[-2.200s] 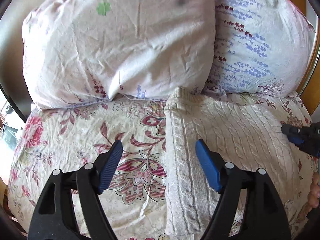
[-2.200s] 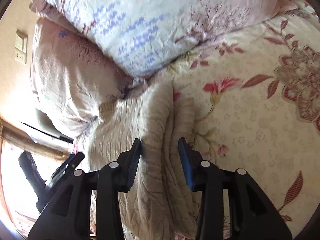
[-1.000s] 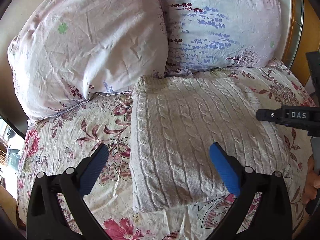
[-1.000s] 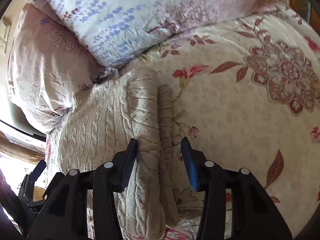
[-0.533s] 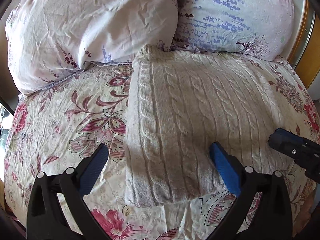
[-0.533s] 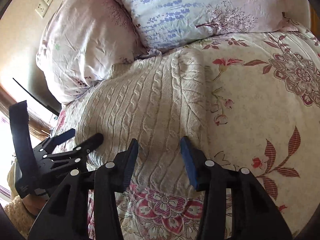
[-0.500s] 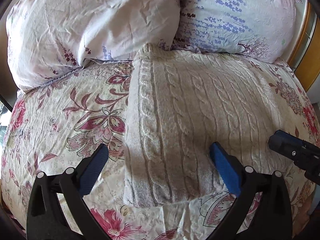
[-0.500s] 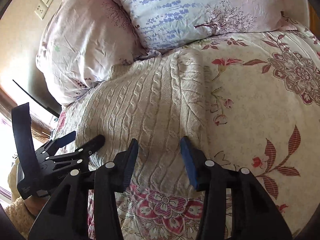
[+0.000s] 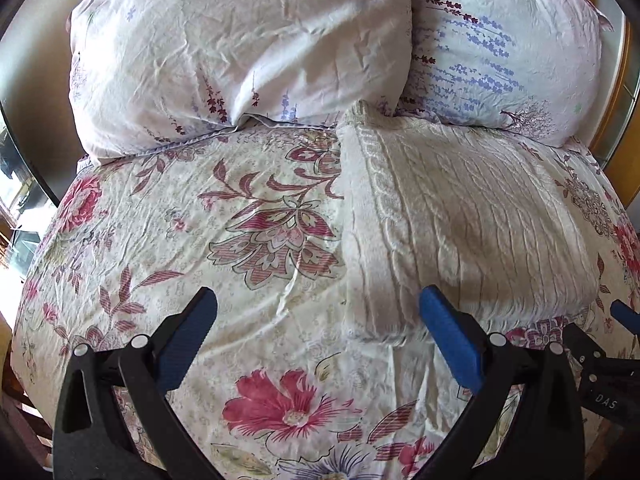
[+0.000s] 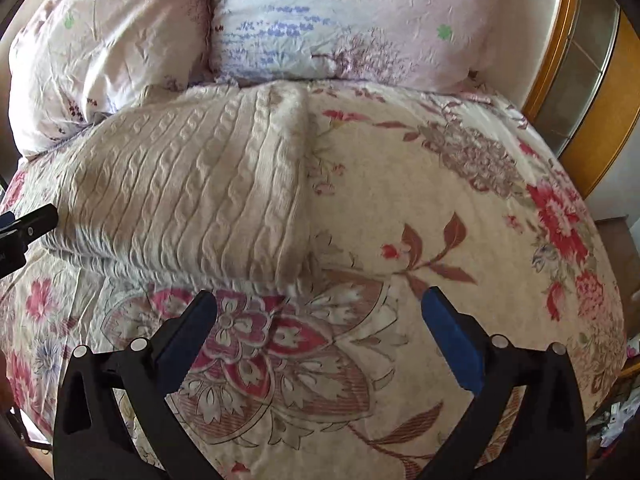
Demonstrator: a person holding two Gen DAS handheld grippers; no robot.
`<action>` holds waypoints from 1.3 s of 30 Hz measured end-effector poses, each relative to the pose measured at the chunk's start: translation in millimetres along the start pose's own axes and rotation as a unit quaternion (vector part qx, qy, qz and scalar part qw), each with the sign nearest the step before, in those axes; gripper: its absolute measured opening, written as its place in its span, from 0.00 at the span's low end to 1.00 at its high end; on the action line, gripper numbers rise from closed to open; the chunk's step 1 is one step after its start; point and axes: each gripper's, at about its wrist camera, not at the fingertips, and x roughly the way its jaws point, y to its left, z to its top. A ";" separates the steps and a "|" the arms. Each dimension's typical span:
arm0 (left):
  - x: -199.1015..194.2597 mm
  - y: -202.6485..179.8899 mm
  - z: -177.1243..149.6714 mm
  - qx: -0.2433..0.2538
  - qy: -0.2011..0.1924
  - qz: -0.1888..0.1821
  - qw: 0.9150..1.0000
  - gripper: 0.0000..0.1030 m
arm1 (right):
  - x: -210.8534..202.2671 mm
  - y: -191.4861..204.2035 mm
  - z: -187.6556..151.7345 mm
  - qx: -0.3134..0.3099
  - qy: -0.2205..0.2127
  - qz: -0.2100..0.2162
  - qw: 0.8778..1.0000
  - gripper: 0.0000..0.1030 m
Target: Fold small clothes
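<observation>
- Sweater (image 9: 460, 216): the cream cable-knit one lies folded into a compact rectangle on the floral bedspread (image 9: 260, 240), its far edge touching the two pillows (image 9: 240, 48) at the head of the bed.
- A moment ago my right gripper (image 10: 320, 320) had its jaws around the folded right-hand edge of the knit; now it sits back over bare bedspread, jaws spread wide, nothing between them.
- My left gripper (image 9: 316, 316) has also drawn back and shifted left: jaws spread, empty, with only its right finger pad (image 9: 448, 332) at the sweater's near-left corner.
- From the right wrist view the stacked layers (image 10: 192, 264) show along the near edge, and they look even; the right edge (image 10: 296, 184) is a clean fold line.
- My reading: both releases mean this garment's fold is finished, and it is holding its shape unaided.
- Next I would expect to move it aside or fetch another piece, though no other clothing shows in either view.
</observation>
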 end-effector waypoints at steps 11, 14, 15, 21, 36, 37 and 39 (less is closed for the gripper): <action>23.4 -11.5 -43.3 0.035 0.051 0.011 0.998 0.98 | 13.5 19.2 -12.1 -0.024 0.017 -0.005 1.000 0.99; 23.6 -13.7 -44.6 0.033 0.047 0.010 0.998 0.98 | 14.8 15.7 -13.5 -0.009 0.019 0.003 1.000 0.99; 23.9 -13.8 -44.1 0.033 0.046 0.011 0.998 0.98 | 15.1 14.9 -14.1 -0.005 0.020 0.005 1.000 0.99; 26.0 -11.1 -44.5 0.014 0.044 -0.002 0.999 0.98 | 14.6 17.2 -15.1 -0.009 0.016 0.008 1.000 0.99; 27.6 -8.0 -50.5 0.008 0.018 -0.027 0.999 0.98 | 11.5 16.0 -23.6 -0.004 -0.013 0.016 1.000 0.99; 27.7 -7.9 -50.6 0.008 0.018 -0.027 0.999 0.98 | 11.4 16.3 -23.6 -0.004 -0.014 0.016 1.000 0.99; 27.7 -7.9 -50.6 0.008 0.018 -0.027 0.999 0.98 | 11.3 16.4 -23.8 -0.003 -0.014 0.016 1.000 0.99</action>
